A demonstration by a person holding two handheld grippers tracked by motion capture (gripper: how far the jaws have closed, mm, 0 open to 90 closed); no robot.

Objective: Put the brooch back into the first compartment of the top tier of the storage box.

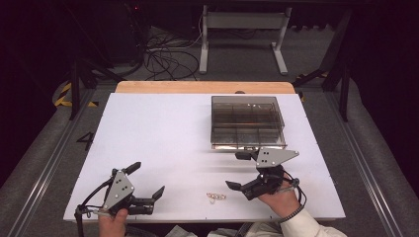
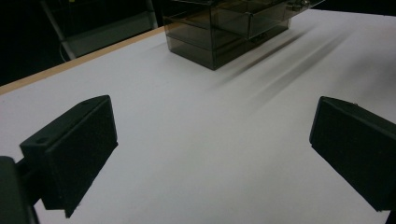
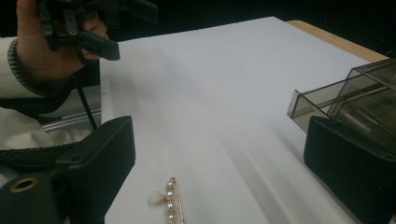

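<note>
A: Where is the brooch?
B: On the white counter near the front edge, between the two tools; a gold pin with pearls, lying flat, untouched.
A: And the right hand-held gripper?
B: Wide open, empty, aimed at it. The left hand-held gripper is open and empty too.
A: So which step?
B: Probably the approach. Next it must lower, straddle the pin and close. The smoky box with a drawer ajar looks the likely destination.
</note>
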